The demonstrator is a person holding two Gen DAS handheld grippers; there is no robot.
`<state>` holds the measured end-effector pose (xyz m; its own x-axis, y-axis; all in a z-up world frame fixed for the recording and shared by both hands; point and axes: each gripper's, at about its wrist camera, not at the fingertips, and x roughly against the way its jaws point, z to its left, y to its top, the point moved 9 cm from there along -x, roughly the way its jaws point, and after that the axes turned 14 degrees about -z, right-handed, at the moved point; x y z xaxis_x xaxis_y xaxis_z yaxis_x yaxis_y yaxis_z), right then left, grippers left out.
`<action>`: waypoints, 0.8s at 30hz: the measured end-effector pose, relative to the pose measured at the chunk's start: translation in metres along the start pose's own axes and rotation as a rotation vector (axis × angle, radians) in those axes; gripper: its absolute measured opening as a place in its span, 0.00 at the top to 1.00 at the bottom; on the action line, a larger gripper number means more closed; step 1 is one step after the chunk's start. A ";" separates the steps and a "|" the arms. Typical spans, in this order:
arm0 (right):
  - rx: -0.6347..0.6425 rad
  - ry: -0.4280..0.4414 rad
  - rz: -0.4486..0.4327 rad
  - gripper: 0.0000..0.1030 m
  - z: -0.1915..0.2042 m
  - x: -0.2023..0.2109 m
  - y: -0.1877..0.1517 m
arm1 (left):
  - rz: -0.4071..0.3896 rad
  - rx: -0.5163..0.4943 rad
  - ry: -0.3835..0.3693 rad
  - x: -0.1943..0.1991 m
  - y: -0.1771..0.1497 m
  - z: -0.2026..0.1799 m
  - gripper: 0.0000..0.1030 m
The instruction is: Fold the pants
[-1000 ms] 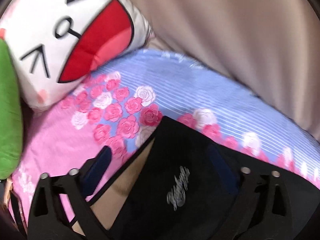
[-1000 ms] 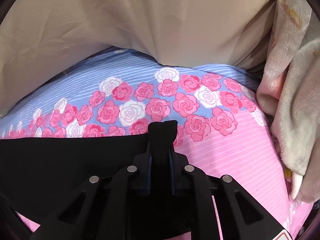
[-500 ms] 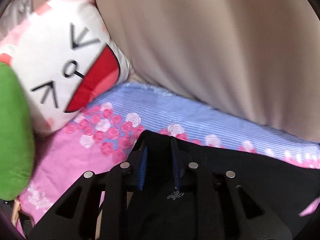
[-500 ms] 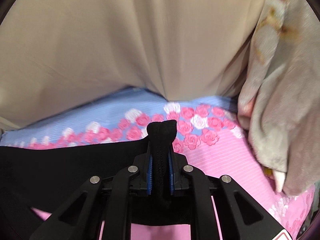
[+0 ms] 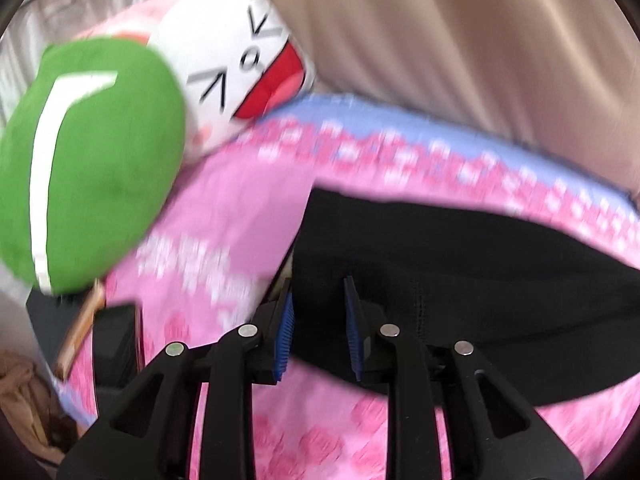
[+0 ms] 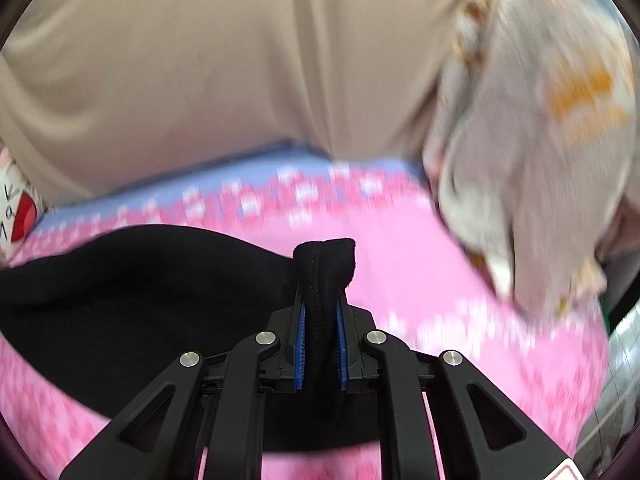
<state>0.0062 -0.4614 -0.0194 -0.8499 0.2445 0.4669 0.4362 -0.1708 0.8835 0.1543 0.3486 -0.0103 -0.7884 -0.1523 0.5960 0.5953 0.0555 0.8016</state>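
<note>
The black pants (image 5: pixel 460 264) hang stretched between my two grippers, above a pink and blue rose-print bedsheet (image 5: pixel 224 216). My left gripper (image 5: pixel 318 300) is shut on one end of the pants, with black cloth filling the gap between its blue pads. My right gripper (image 6: pixel 322 312) is shut on the other end of the pants (image 6: pixel 132 300); a bunched seam sticks up between its blue pads. Both views are blurred by motion.
A white cat-face pillow (image 5: pixel 240 60) and a green plush (image 5: pixel 92 160) lie at the bed's left. A beige curtain (image 6: pixel 224 60) hangs behind the bed. A grey patterned blanket (image 6: pixel 532 140) is heaped at the right. The bed's left edge shows dark objects below (image 5: pixel 112 340).
The left gripper went from open around the pants to shut on them. Both grippers have lifted and pulled back toward me, carrying the pants away from the curtain.
</note>
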 end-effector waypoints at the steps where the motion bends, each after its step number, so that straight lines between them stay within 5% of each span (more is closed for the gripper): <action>1: -0.008 -0.003 0.023 0.89 -0.005 -0.002 -0.013 | 0.014 -0.004 0.005 -0.003 -0.010 0.001 0.75; 4: -0.033 -0.028 0.062 0.83 -0.022 0.000 -0.046 | 0.038 0.038 0.058 -0.004 -0.035 0.011 0.64; 8: -0.067 -0.068 0.011 0.64 -0.036 0.030 -0.053 | 0.020 0.179 -0.010 0.023 -0.039 0.003 0.19; 13: -0.112 -0.079 -0.058 0.61 -0.043 0.076 -0.049 | 0.042 0.244 -0.035 0.016 -0.040 -0.017 0.15; 14: -0.129 -0.074 -0.062 0.57 -0.043 0.081 -0.051 | 0.066 0.255 -0.017 0.004 -0.042 -0.018 0.15; 16: -0.153 -0.064 -0.067 0.56 -0.041 0.091 -0.056 | 0.092 0.266 -0.002 -0.012 -0.047 -0.019 0.36; 18: -0.160 -0.052 -0.067 0.56 -0.036 0.099 -0.062 | 0.126 0.269 -0.002 -0.026 -0.052 -0.018 0.74; 20: -0.156 -0.046 -0.059 0.56 -0.033 0.103 -0.065 | 0.144 0.296 -0.019 -0.028 -0.053 -0.016 0.81; 24: -0.202 -0.002 -0.058 0.47 -0.030 0.110 -0.068 | 0.162 0.243 0.017 -0.020 -0.061 -0.012 0.80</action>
<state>-0.1261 -0.4512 -0.0291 -0.8711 0.2614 0.4158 0.3182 -0.3445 0.8832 0.1357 0.3365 -0.0722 -0.6822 -0.1384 0.7179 0.6571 0.3145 0.6850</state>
